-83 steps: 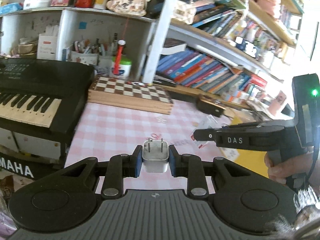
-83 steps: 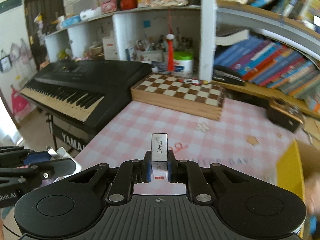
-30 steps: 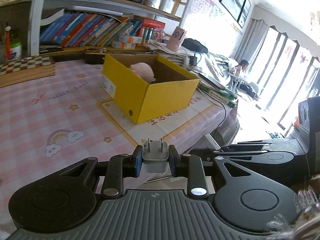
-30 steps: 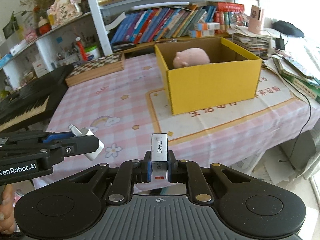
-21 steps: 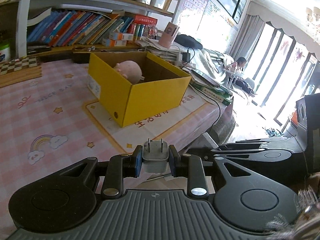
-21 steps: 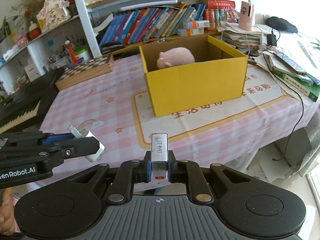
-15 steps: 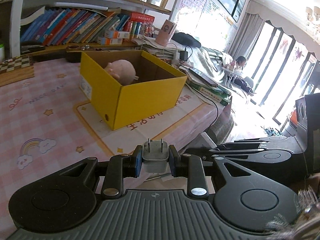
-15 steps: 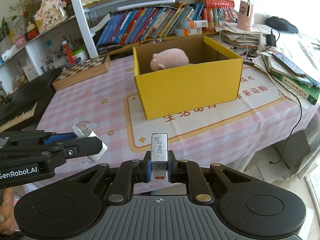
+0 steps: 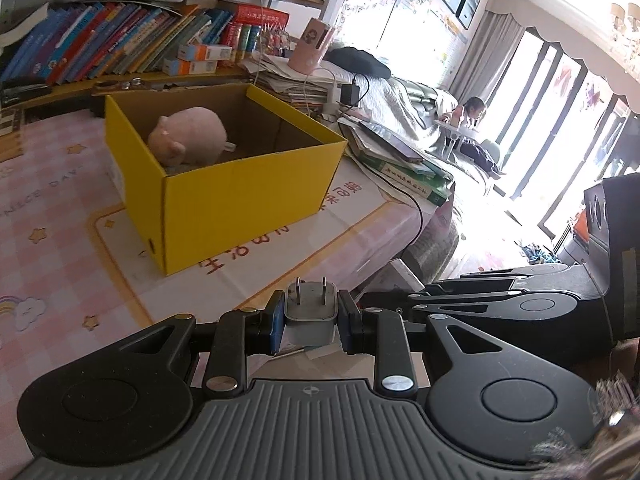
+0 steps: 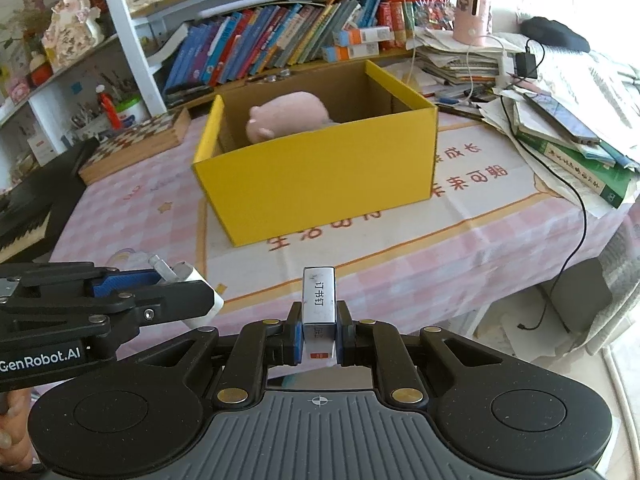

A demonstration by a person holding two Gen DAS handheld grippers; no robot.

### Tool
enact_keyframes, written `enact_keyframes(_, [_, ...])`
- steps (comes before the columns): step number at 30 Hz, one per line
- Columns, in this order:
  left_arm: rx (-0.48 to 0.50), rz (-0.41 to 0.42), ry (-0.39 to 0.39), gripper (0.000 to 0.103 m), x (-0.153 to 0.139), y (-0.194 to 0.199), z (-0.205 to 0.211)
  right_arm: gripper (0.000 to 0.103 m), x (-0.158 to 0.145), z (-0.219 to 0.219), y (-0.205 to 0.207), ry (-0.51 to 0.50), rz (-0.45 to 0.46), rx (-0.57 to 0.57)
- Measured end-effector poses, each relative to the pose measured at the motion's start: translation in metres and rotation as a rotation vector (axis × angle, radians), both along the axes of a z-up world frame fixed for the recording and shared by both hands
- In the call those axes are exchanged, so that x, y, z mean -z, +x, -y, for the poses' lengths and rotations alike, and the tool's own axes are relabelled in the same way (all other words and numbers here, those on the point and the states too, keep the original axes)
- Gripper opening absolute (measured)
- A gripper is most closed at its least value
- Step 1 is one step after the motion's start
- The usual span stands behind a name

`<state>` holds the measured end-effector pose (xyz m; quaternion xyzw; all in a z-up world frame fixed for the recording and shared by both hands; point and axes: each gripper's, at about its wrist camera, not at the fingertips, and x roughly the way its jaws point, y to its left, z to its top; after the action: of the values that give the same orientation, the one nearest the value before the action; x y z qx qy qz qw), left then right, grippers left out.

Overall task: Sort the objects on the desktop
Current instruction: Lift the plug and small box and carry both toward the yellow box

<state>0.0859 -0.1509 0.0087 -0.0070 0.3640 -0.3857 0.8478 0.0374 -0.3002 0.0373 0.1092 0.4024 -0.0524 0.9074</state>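
Note:
My left gripper (image 9: 311, 322) is shut on a white charger plug (image 9: 310, 307), prongs pointing up, held near the table's front edge. My right gripper (image 10: 318, 340) is shut on a small silver staple box (image 10: 318, 304) with Chinese print. A yellow cardboard box (image 9: 248, 188) stands open on the pink checked tablecloth and holds a pink plush pig (image 9: 188, 140). The box (image 10: 320, 184) and pig (image 10: 288, 118) also show in the right wrist view, ahead of both grippers. The left gripper with its plug (image 10: 188, 280) shows at the left there.
A chessboard (image 10: 136, 144) and a black keyboard (image 10: 36, 200) lie at the table's left. Bookshelves (image 10: 280, 40) run along the back. Stacked books and papers (image 10: 560, 136) with a cable lie right of the box. The table's front edge drops off just ahead of the grippers.
Both views have swung from the keyboard and chessboard toward the yellow box, which now sits closer and more centred. Both grippers kept their objects.

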Motion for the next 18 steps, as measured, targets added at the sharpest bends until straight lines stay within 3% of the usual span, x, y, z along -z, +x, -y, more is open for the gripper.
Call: enact_keyframes(18, [-0.106,0.018,0.009,0.024,-0.003,0.03,0.056,0.014,0.005,0.06,0.047,0.017,0.002,-0.125])
